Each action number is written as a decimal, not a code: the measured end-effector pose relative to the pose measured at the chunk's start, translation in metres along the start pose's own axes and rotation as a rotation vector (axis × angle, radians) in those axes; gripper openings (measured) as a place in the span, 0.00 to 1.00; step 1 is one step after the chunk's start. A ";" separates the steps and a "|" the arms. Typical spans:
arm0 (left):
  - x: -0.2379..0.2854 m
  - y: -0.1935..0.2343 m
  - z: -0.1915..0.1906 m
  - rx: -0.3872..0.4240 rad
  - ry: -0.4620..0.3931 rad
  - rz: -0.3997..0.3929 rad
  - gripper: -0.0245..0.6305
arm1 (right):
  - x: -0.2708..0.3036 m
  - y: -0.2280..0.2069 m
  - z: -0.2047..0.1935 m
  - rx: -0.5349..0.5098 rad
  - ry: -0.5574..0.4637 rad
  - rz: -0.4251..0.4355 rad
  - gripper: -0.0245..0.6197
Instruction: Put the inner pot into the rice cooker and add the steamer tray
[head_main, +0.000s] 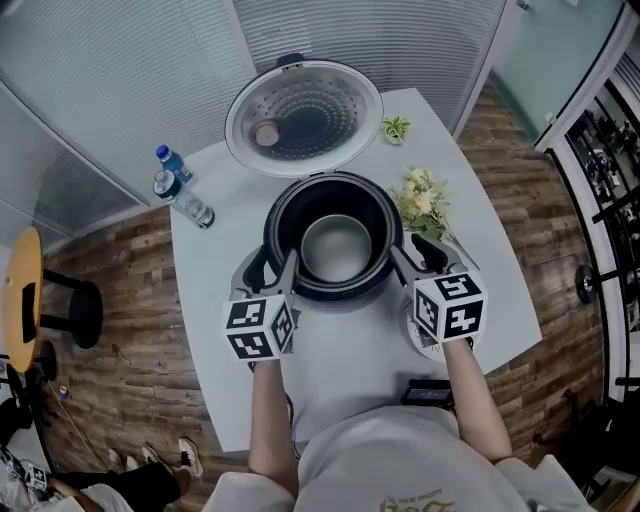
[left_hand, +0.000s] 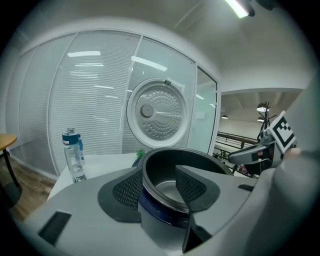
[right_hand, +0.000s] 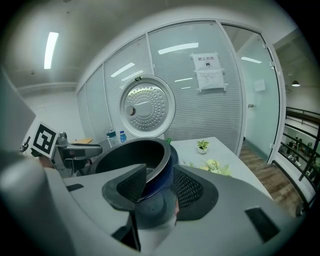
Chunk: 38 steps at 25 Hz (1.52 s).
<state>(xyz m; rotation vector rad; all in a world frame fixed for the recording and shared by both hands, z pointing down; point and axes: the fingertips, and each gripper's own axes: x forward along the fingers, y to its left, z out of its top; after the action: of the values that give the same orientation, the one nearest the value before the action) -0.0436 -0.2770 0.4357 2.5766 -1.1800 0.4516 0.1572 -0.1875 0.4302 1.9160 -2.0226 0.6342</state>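
Note:
The dark inner pot (head_main: 335, 245) sits inside the dark blue rice cooker (head_main: 300, 290), whose round lid (head_main: 303, 118) stands open behind it. My left gripper (head_main: 270, 272) is at the pot's left side and my right gripper (head_main: 418, 258) at its right side. In the left gripper view the pot's rim (left_hand: 170, 167) runs between the spread pads of the left gripper (left_hand: 159, 187), which do not press on it. In the right gripper view the rim (right_hand: 127, 155) likewise passes between the pads of the right gripper (right_hand: 160, 187), with gaps showing. Both are open. I see no steamer tray for certain.
Two water bottles (head_main: 180, 190) stand at the table's left edge. Yellow flowers (head_main: 420, 200) and a small potted plant (head_main: 397, 128) lie to the cooker's right. A white round thing (head_main: 425, 345) shows partly under the right gripper. A black item (head_main: 430, 392) lies near the front edge.

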 end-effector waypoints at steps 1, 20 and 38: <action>-0.005 -0.002 0.001 -0.006 -0.009 -0.004 0.35 | -0.004 0.001 0.000 0.007 -0.005 -0.001 0.32; -0.081 -0.059 -0.009 -0.015 -0.062 -0.106 0.35 | -0.091 0.019 -0.026 0.054 -0.060 -0.049 0.31; -0.133 -0.116 -0.038 0.032 -0.050 -0.220 0.35 | -0.147 0.035 -0.077 0.097 -0.034 -0.110 0.31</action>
<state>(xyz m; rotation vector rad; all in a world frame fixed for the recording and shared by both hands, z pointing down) -0.0435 -0.0993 0.4054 2.7192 -0.8956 0.3619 0.1272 -0.0209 0.4209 2.0908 -1.9232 0.6880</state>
